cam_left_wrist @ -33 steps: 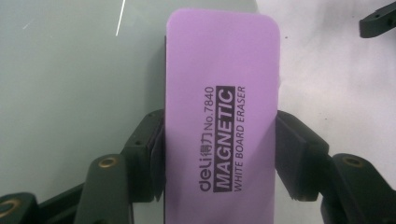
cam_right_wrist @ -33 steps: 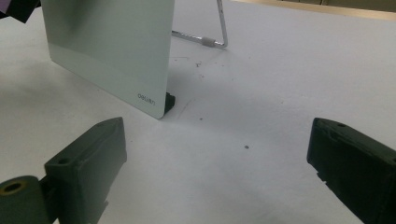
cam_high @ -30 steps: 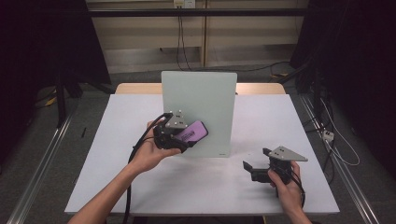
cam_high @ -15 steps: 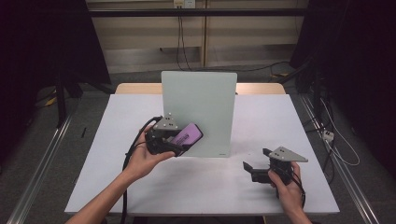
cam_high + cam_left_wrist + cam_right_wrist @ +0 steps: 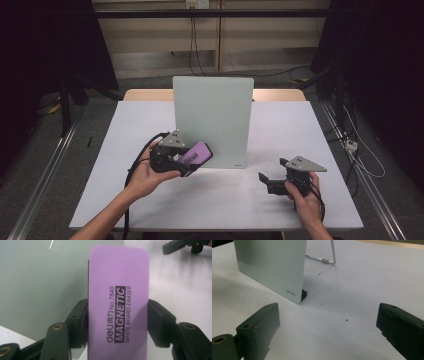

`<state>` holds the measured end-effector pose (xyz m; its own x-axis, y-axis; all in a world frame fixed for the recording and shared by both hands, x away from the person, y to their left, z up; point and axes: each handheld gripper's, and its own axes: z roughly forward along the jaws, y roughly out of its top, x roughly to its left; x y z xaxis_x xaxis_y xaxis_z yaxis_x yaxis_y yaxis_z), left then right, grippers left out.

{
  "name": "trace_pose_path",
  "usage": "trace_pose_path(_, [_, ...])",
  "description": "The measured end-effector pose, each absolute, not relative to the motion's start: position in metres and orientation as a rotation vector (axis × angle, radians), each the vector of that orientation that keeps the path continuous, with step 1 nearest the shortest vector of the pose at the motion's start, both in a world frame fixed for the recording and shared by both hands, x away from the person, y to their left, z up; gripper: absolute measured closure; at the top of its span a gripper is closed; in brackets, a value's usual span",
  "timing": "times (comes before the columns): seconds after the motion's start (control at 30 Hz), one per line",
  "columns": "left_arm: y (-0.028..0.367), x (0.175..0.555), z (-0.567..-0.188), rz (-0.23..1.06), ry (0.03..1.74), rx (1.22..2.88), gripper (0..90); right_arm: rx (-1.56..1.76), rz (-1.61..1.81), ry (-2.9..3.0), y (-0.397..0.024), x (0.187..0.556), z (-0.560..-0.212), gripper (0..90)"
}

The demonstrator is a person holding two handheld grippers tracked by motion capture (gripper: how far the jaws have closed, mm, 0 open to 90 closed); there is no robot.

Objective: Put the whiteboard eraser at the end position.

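A pale green whiteboard (image 5: 212,120) stands upright on the white table (image 5: 150,120), propped by a wire stand (image 5: 332,255) behind it. My left gripper (image 5: 192,157) is shut on a purple magnetic whiteboard eraser (image 5: 196,153), held just in front of the board's lower left part. In the left gripper view the eraser (image 5: 117,302) sits clamped between both black jaws, with the board (image 5: 42,282) close behind. My right gripper (image 5: 263,179) is open and holds nothing, low over the table to the right of the board. Its view shows the board's lower corner (image 5: 274,267).
A wooden table edge (image 5: 280,94) shows behind the white tabletop. Cables (image 5: 350,145) run along the floor at the right, and metal rails (image 5: 45,170) flank the table. The person's forearms enter from the bottom.
My left gripper has moved down and a little toward the person with the eraser, away from the board's face. The right gripper has stayed in place.
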<state>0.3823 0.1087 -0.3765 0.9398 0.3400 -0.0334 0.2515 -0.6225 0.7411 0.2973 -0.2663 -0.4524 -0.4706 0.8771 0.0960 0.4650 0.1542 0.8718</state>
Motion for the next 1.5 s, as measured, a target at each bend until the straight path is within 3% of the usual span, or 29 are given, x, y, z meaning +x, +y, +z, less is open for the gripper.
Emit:
trace_pose_path(0.73, [0.08,0.37,-0.387,0.041,0.262,2.447,40.9,1.257,1.281,2.008,-0.271,0.297,-0.453,5.1])
trace_pose_path(1.5, [0.048,0.356,-0.405,-0.043,0.21,2.55,40.8,1.239,1.279,2.009,-0.266,0.297,-0.451,5.2])
